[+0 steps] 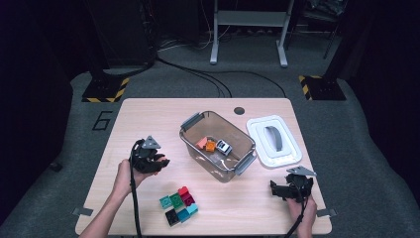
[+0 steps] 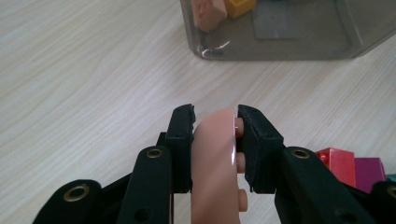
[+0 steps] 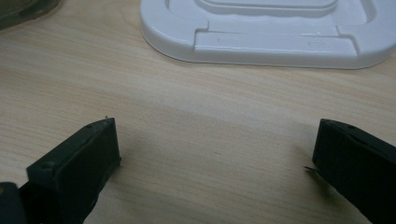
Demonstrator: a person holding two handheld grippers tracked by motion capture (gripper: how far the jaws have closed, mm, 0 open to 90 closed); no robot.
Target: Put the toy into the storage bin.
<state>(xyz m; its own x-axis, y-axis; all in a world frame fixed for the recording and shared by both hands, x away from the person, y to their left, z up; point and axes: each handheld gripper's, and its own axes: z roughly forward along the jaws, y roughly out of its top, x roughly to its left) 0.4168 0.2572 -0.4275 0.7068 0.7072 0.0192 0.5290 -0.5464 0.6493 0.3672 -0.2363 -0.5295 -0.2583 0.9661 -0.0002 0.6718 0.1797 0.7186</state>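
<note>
My left gripper (image 2: 215,116) is shut on a pale pink rounded brick (image 2: 212,163), studs facing its right jaw, held above the table left of the clear bin (image 1: 218,144). In the high view that gripper (image 1: 159,162) sits in the left hand, left of the bin. The bin holds a pink brick (image 1: 201,143), an orange brick (image 1: 210,146) and a grey-white piece (image 1: 224,147). A cluster of red, magenta, green, teal and black bricks (image 1: 178,203) lies near the front edge. My right gripper (image 3: 212,149) stands open over bare wood, at the front right (image 1: 277,188).
The bin's white lid (image 1: 273,140) with a grey handle lies on the table to the right of the bin; its near edge (image 3: 271,44) is just beyond my right jaws. The wooden table (image 1: 133,124) has a small dark hole at the back.
</note>
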